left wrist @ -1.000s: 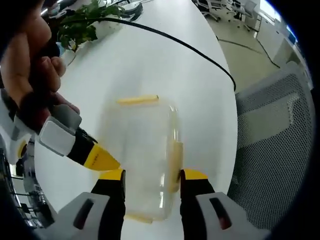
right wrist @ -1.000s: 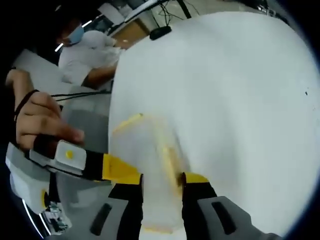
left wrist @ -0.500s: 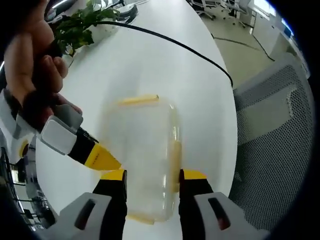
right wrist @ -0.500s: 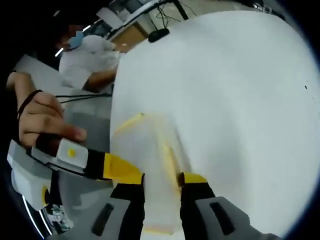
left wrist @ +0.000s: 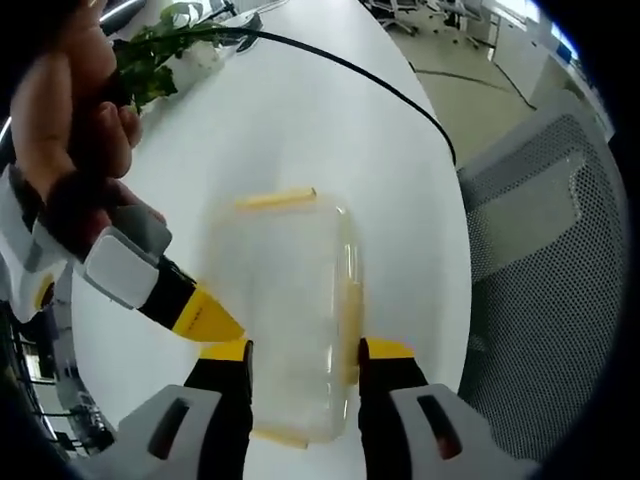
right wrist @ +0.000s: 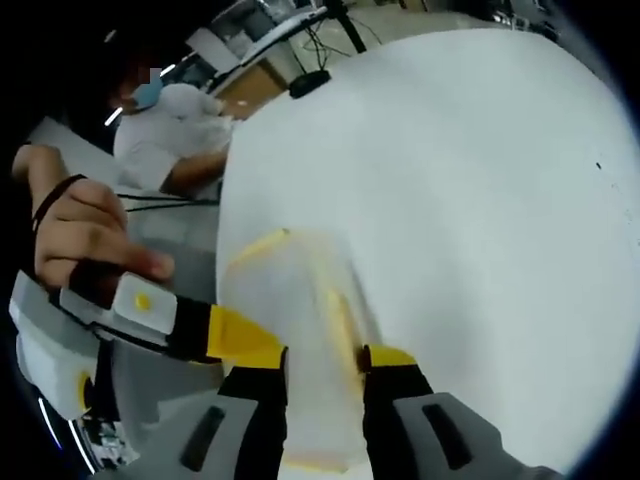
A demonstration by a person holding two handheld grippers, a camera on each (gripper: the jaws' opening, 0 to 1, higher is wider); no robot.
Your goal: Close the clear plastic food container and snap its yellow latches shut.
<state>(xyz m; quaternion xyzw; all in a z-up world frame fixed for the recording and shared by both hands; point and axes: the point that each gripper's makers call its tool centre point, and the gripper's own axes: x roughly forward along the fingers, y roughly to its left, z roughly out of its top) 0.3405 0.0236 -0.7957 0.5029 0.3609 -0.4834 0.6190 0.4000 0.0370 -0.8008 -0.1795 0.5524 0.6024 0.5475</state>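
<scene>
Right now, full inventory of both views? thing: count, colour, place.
Food container: one, clear plastic, on the table between both grippers' jaws.
Latches: three visible in the left gripper view, yellow, on the container's far, right and near edges.
Table: one, white, under the container.
Cable: one, black, across the table's far part.
Plant: one, green, far left corner of the table.
Mesh chair: one, grey, right of the table.
Seated person: one, white top, beyond the table in the right gripper view.
Left gripper: one, black with yellow tips.
Right gripper: same.
Hand: holding the left gripper.
</scene>
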